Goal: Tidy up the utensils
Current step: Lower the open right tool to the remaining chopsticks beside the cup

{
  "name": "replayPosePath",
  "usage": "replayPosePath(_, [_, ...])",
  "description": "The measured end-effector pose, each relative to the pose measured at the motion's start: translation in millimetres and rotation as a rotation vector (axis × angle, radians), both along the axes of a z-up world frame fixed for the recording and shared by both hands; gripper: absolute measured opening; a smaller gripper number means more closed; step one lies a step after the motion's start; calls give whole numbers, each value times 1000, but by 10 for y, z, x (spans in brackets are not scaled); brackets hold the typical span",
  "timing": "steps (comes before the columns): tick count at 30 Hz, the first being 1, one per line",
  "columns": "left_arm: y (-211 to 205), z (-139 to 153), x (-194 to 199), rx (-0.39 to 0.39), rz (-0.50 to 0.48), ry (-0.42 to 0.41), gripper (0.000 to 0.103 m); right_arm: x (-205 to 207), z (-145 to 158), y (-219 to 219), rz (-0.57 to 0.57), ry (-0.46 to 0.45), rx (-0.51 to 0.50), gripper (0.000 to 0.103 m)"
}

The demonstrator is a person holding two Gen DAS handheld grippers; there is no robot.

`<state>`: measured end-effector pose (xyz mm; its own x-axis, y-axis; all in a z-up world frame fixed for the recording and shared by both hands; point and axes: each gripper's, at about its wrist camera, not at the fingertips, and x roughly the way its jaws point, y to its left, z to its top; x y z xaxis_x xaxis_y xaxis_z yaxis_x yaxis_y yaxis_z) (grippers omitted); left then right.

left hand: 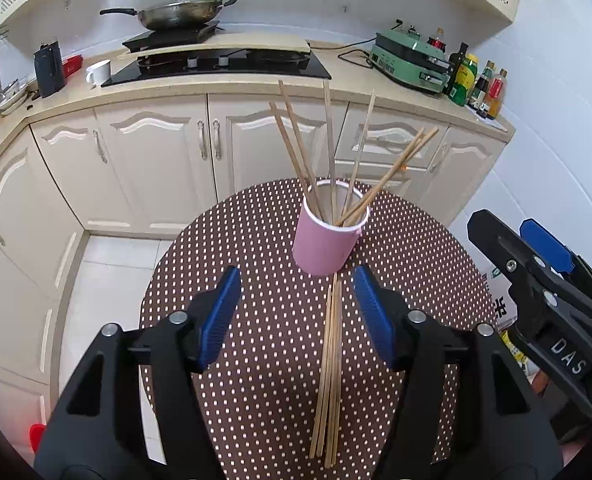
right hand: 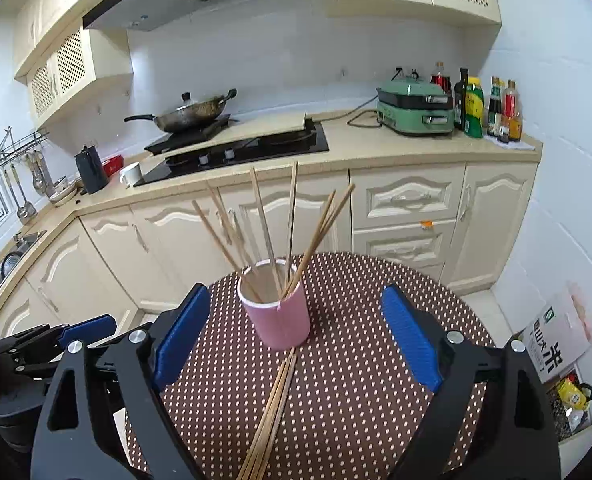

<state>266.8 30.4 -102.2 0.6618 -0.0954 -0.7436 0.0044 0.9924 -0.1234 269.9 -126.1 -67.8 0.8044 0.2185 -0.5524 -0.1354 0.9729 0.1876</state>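
Holding: you are holding nothing in either gripper.
Left gripper [left hand: 296, 320]: its jaws are standing apart.
Right gripper [right hand: 296, 340]: its jaws are standing wide.
Pink cup [left hand: 326, 236]: standing at 12 o'clock, with sticks inside.
Loose sticks [left hand: 330, 372]: lying at 6 o'clock from it on the dotted table [left hand: 236, 380].

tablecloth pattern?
Brown with small pale polka dots; the tablecloth shows best in the right wrist view.

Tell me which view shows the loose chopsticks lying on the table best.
The left wrist view: the loose chopsticks lie nearly full length on the dotted table, from the pink cup toward the camera. The right wrist view shows the same bundle cut off at the bottom edge.
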Motion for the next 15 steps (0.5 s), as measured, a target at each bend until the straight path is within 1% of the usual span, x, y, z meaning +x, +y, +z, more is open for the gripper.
replayPosePath(6, [14, -159, -116, 16, 11, 51, 63, -31, -193, -9, 1, 80, -16, 85])
replayPosePath(11, [24, -342, -172, 27, 23, 104, 67, 13, -440, -2, -4, 178, -23, 85])
replayPosePath(15, [37, -476, -176, 23, 26, 136, 68, 27, -619, 43, 2, 228, -53, 85])
